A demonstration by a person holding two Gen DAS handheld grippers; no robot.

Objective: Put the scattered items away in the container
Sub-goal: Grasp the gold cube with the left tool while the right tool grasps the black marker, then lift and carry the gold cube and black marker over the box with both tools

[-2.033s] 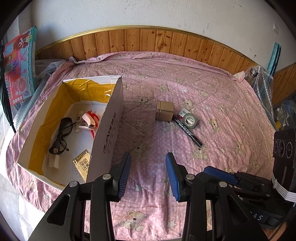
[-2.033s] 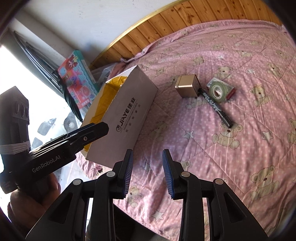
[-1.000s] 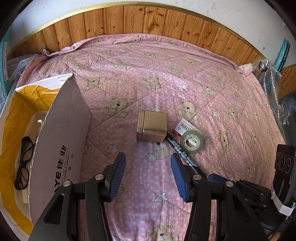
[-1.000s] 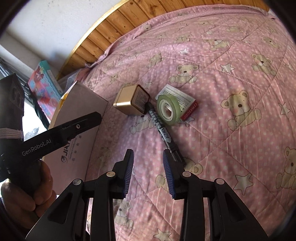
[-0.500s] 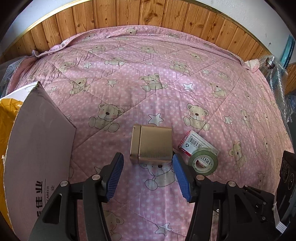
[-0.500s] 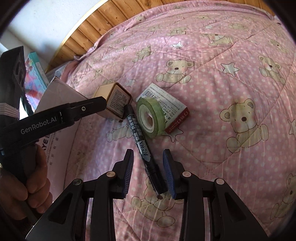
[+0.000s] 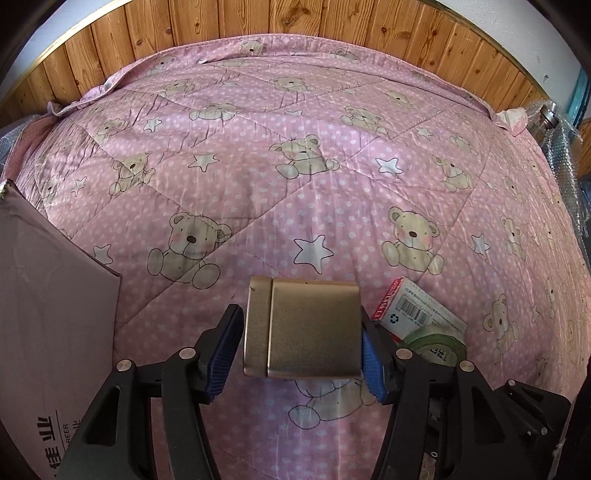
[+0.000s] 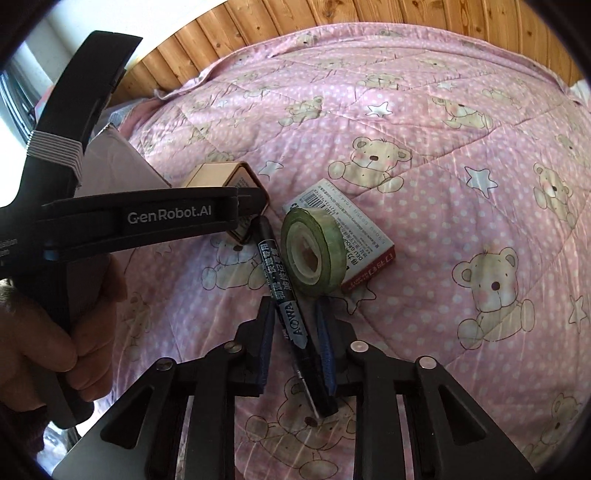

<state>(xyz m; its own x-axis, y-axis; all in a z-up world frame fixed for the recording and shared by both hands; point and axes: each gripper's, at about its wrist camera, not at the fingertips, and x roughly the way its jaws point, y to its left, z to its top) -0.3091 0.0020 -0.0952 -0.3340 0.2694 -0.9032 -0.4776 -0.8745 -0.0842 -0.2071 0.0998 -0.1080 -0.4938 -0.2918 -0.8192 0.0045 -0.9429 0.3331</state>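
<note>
Pink quilt with bears and stars fills both views, spread up to a wooden panelled wall at the back. At the left edge sits the cardboard box, only its grey outer wall showing from the left wrist view, so what is inside cannot be seen.

Left gripper is down on the quilt with its jaws spread wide either side of the gold tin; the blue pads sit right at the tin's flanks, the right one looks to be touching, the left one shows a sliver of gap. From the right wrist view a hand is wrapped around that gripper's handle.

Right gripper has its jaws part open, straddling the black marker, which lies on the quilt between the pads; neither pad is clearly pressing it. The marker's far end reaches up to the tin.

Just right of the marker stands the green tape roll on edge, leaning on the small red-and-white carton lying flat beneath it.
</note>
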